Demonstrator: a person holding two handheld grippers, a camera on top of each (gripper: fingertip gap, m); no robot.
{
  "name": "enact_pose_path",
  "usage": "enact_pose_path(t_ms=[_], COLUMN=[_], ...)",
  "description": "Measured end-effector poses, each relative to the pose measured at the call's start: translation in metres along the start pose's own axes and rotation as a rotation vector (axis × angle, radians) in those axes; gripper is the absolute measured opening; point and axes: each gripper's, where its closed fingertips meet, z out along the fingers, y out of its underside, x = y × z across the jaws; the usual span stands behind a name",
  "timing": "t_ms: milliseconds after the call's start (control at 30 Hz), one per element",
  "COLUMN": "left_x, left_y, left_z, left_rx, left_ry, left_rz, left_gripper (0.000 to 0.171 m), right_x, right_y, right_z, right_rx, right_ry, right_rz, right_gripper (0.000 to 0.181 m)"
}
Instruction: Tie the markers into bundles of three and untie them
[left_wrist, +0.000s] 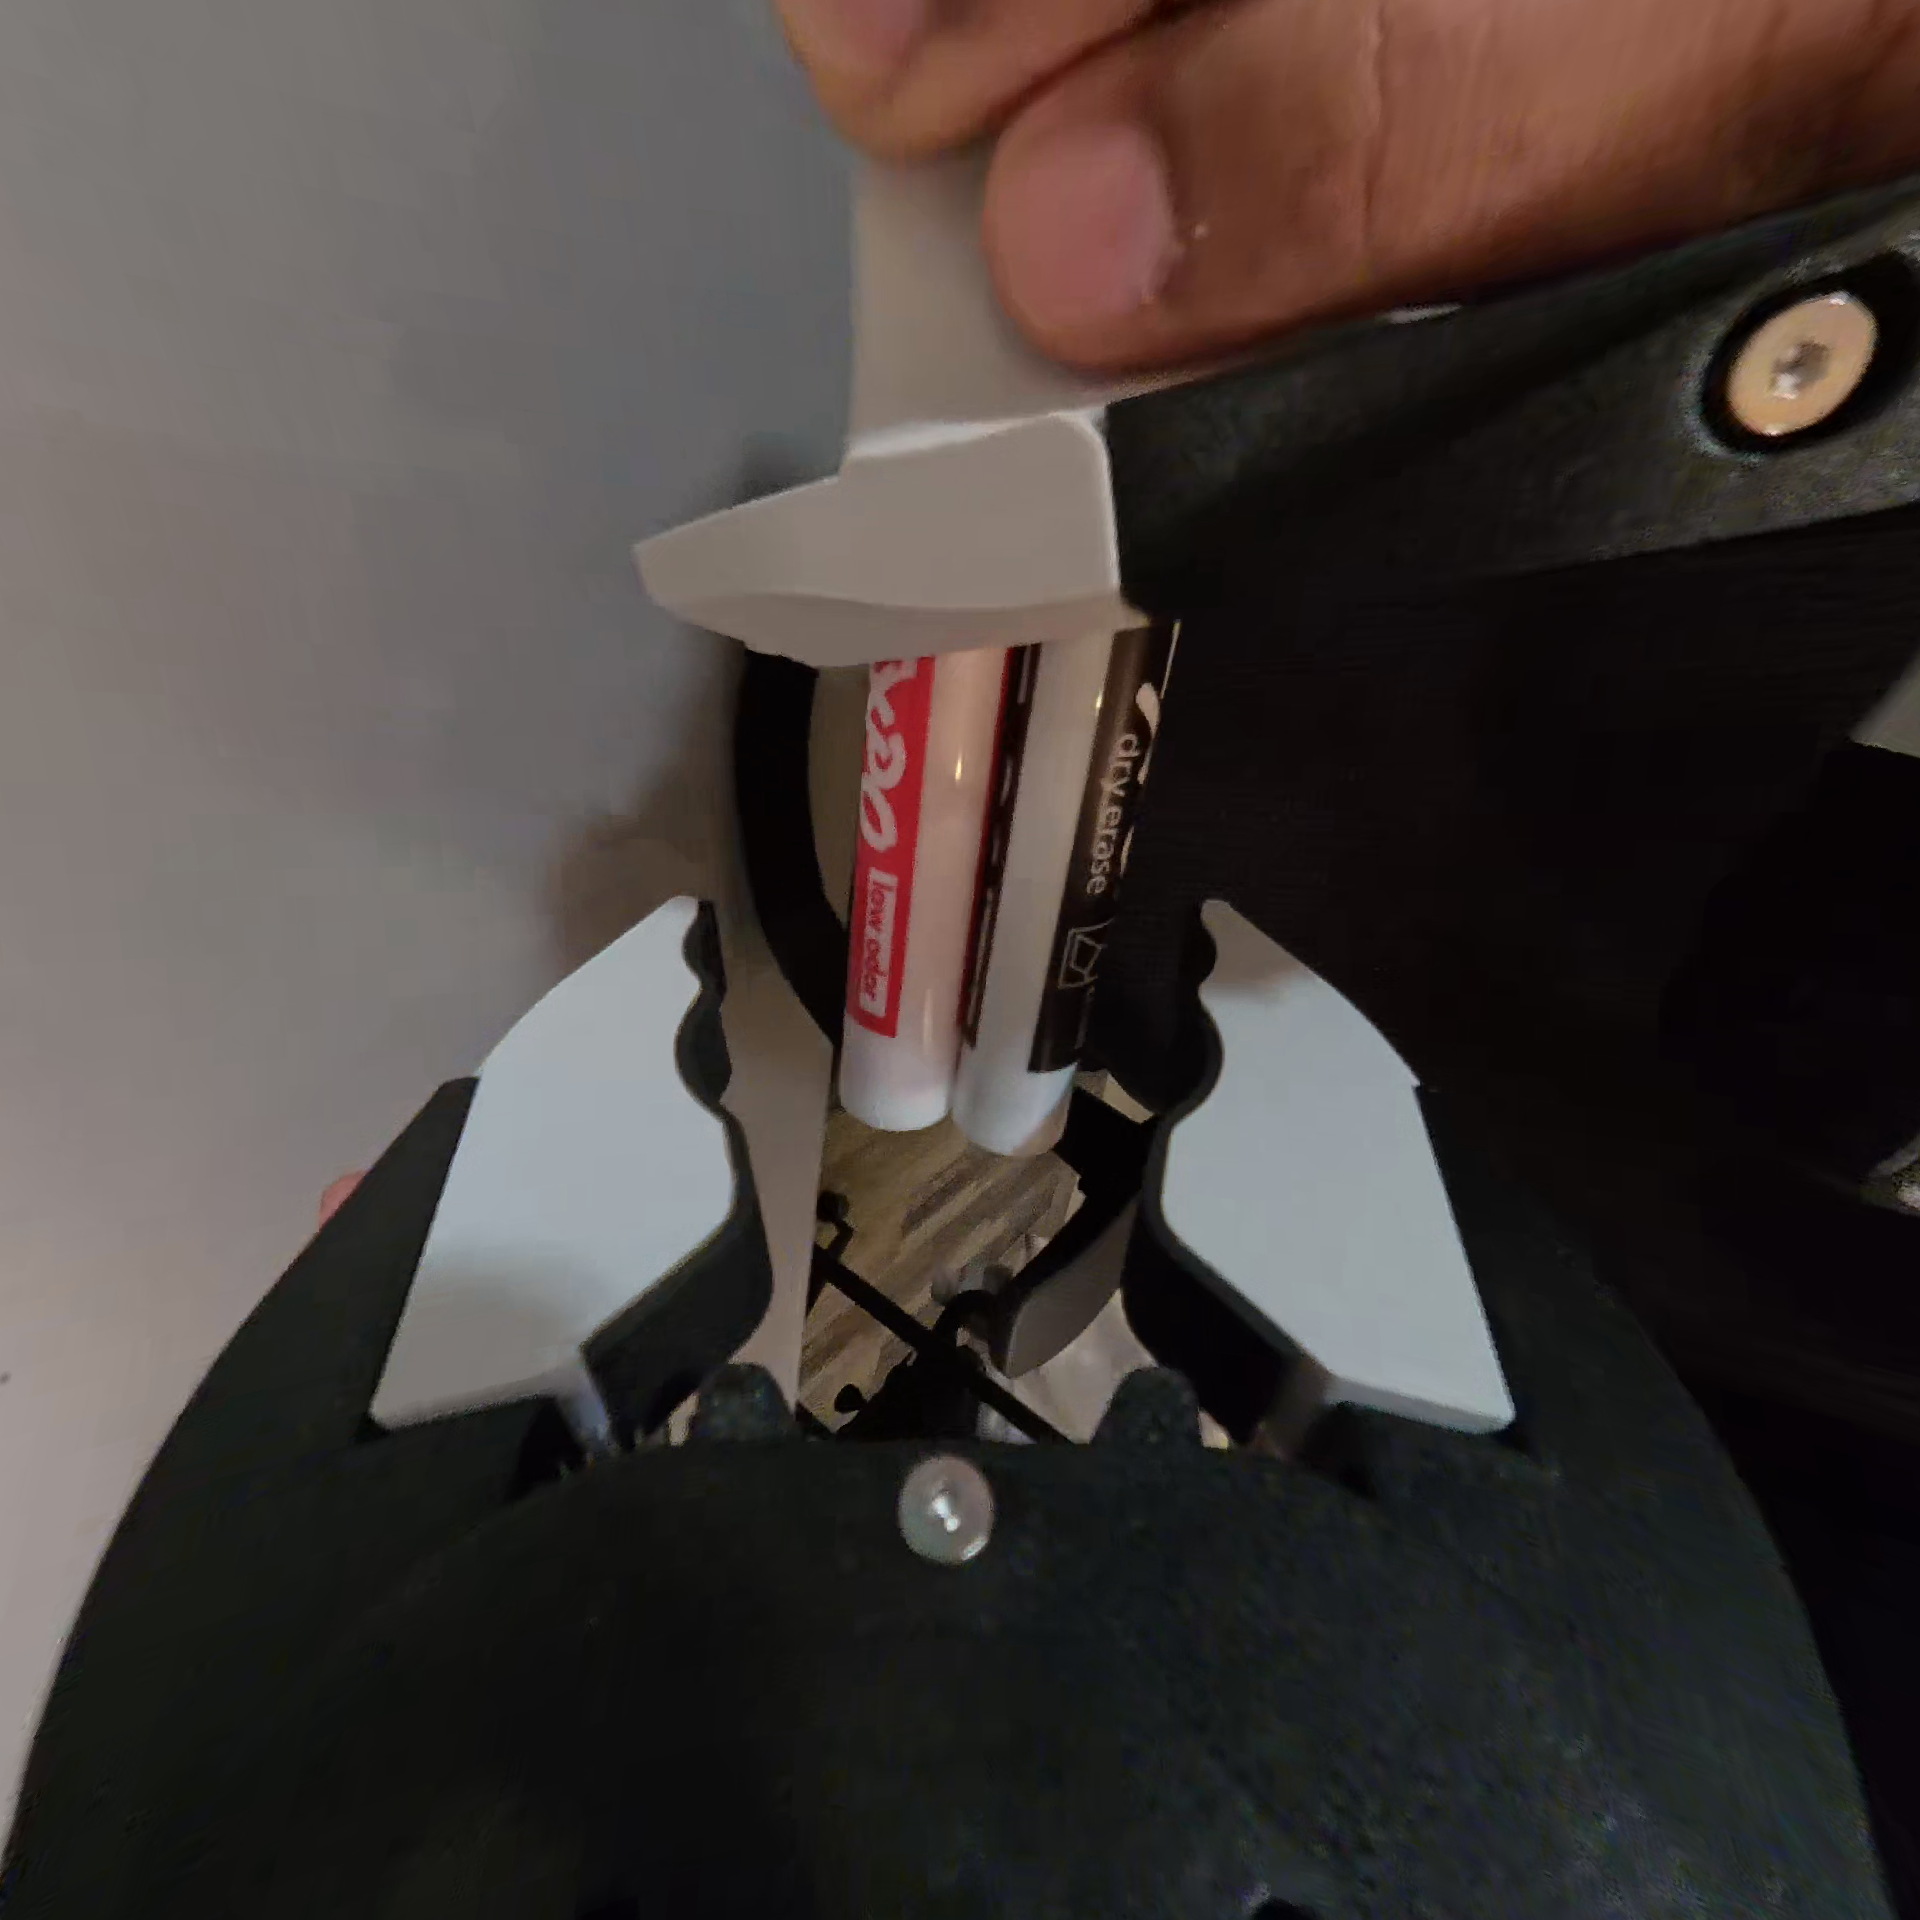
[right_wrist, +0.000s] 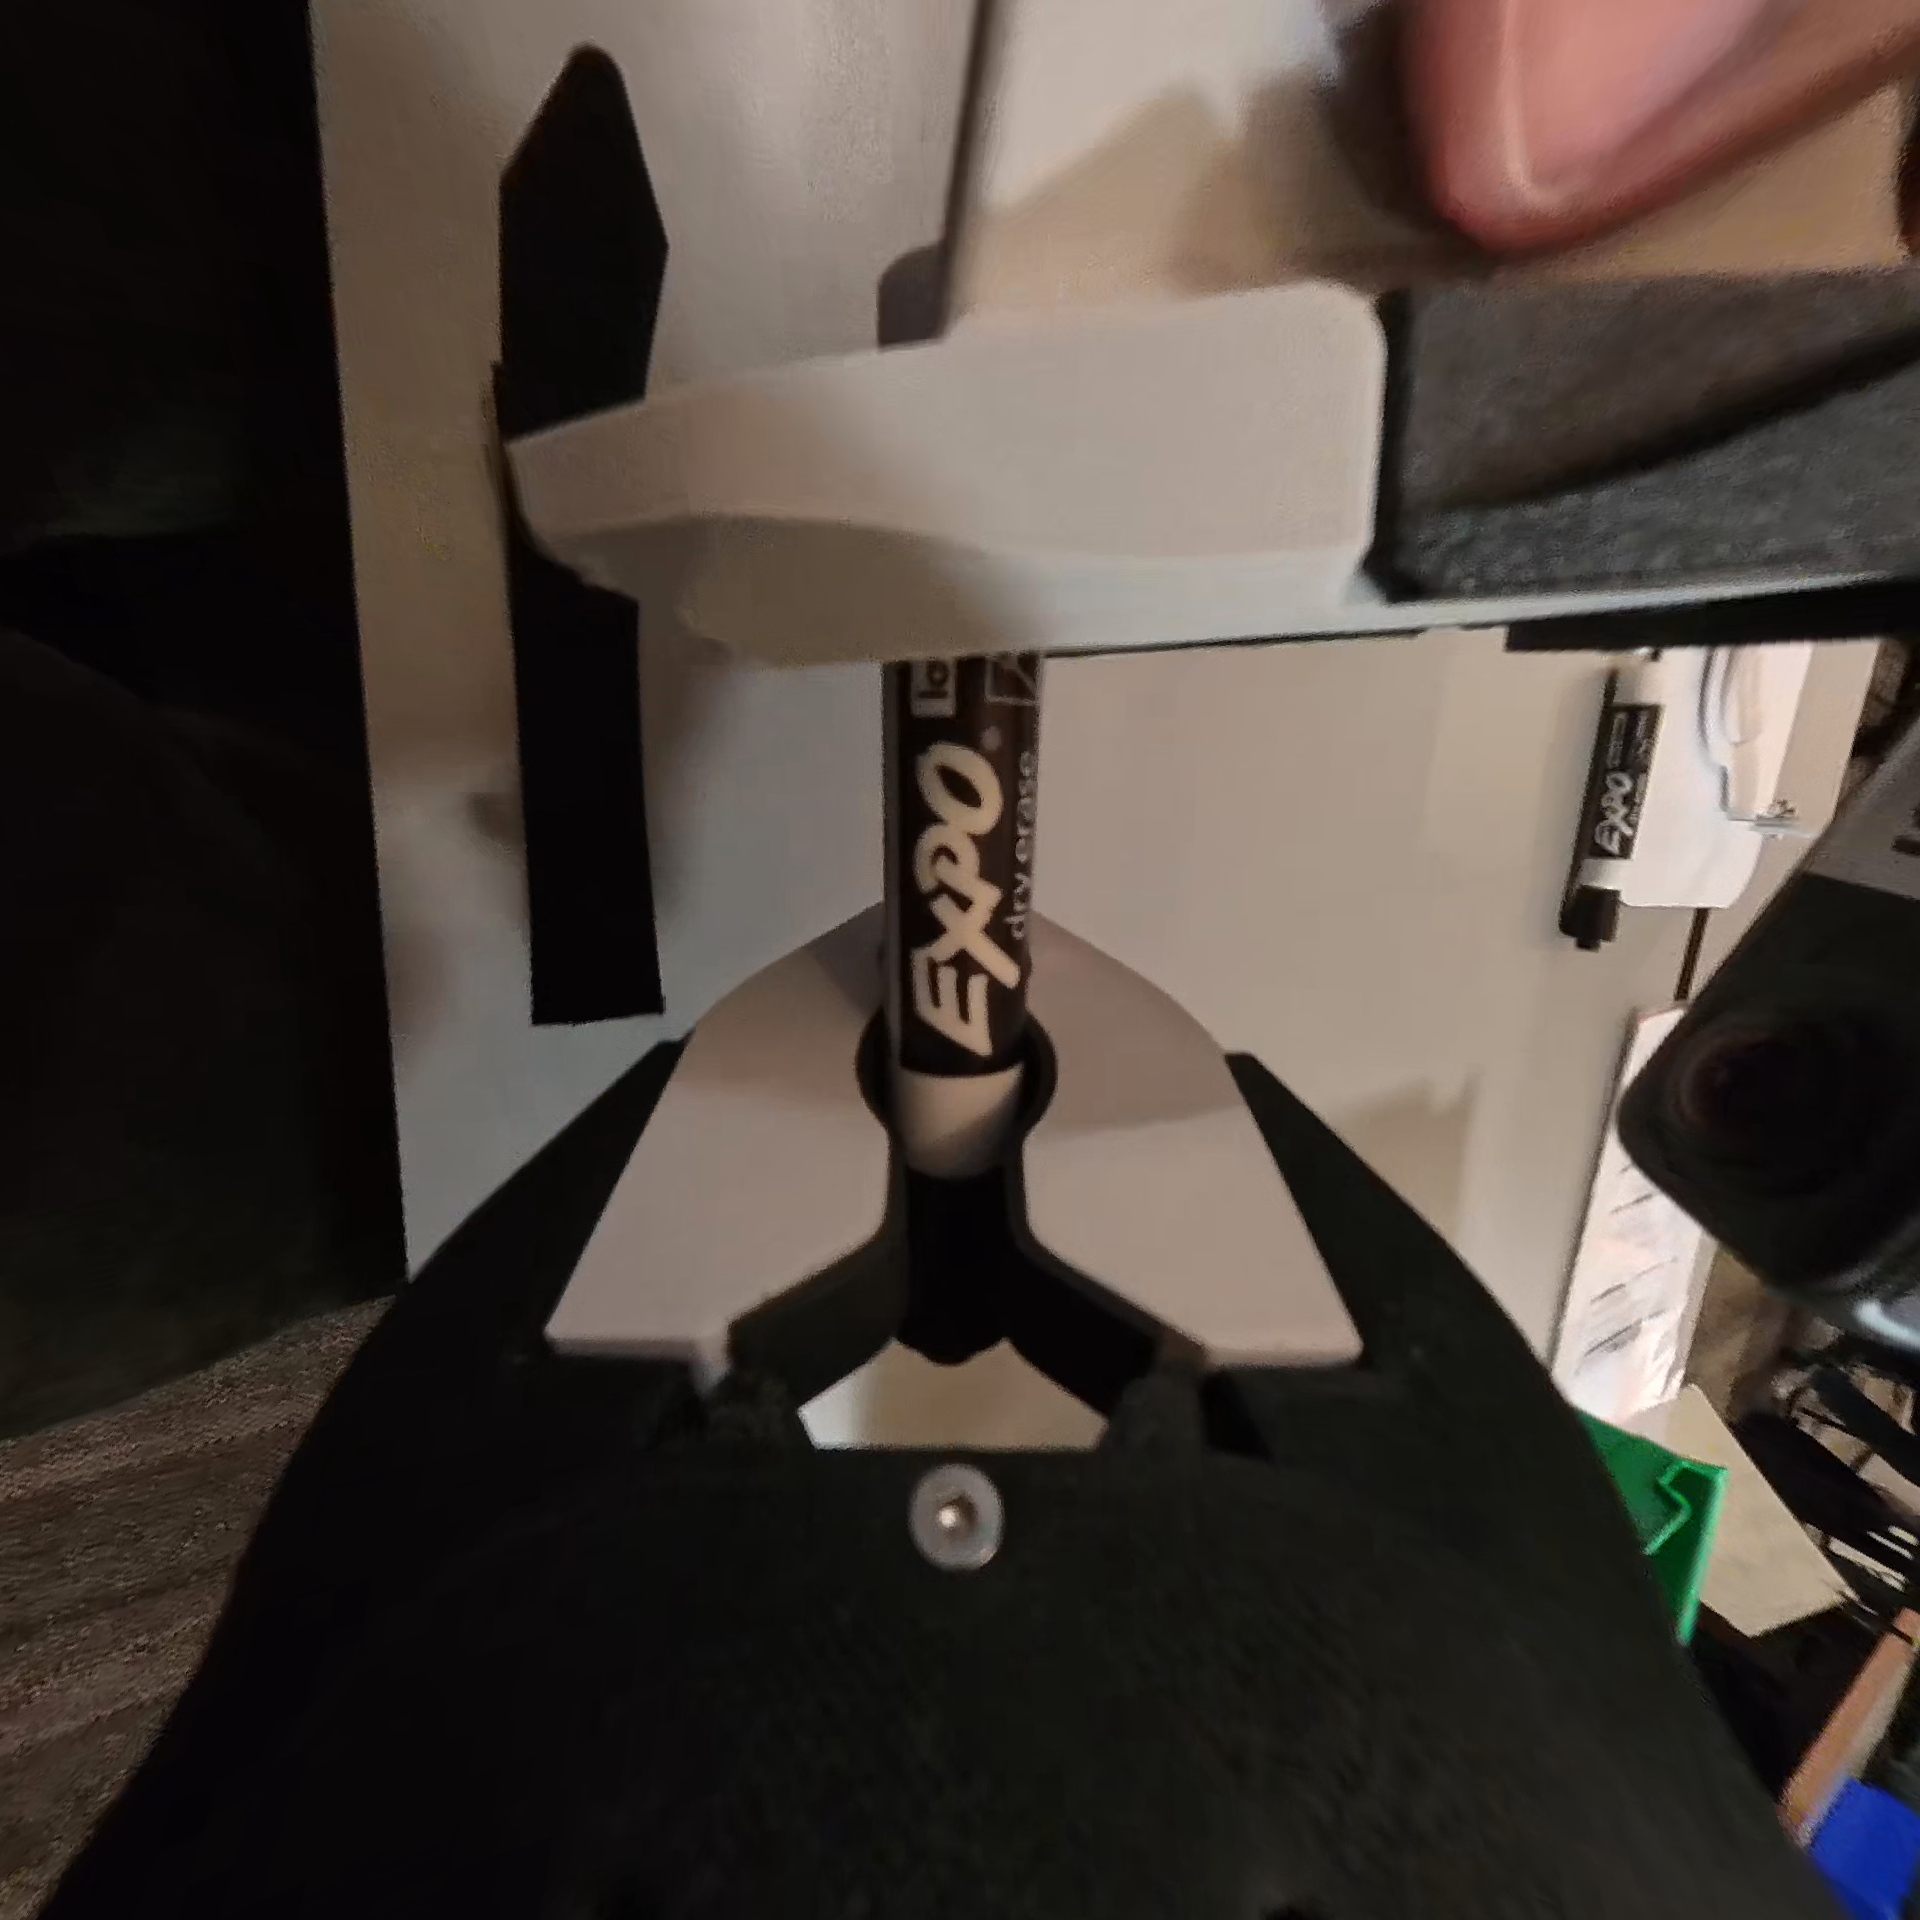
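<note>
Markers: the bundle (left_wrist: 956, 894) hangs in the air between your two grippers; a red-labelled and a black-labelled barrel show side by side, a third you cannot confirm.
Band: a black loop (left_wrist: 774, 862) curves beside the red barrel; whether it circles all of them is hidden.
Right gripper (right_wrist: 961, 1081): closed snugly on the black marker (right_wrist: 961, 914) near its white end; hold firm as the anchor.
Left gripper (left_wrist: 951, 1029): parted wide, fingers flanking the barrel ends, clamping nothing you can see; the loop seems to pass near them.
Advice: keep the barrels parallel and work the loop along them slowly.
Risk: a loose barrel could slip out.
Spare: another marker (right_wrist: 1605, 810) lies on the table (right_wrist: 1247, 831).
</note>
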Motion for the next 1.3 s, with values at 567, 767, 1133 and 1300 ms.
enact_pose_path(t_ms=[567,767,1133,1300], left_x=[0.006,0.014,0.023,0.022], left_y=[-0.010,-0.017,-0.015,-0.017], left_z=[0.003,0.008,0.014,0.014], left_rx=[-0.054,-0.044,-0.043,-0.041], left_ry=[0.307,0.414,0.497,0.494], left_rz=[-0.075,-0.081,-0.093,-0.100], left_gripper=[0.086,0.084,0.076,0.074], right_x=[0.005,0.003,-0.006,-0.007], right_y=[0.012,0.006,0.005,0.006], right_z=[0.012,0.013,0.014,0.014], right_rx=[0.036,0.059,0.062,0.051], right_ry=[-0.090,-0.108,-0.134,-0.138], right_rz=[0.082,0.059,0.028,0.011], right_gripper=[0.014,0.014,0.014,0.014])
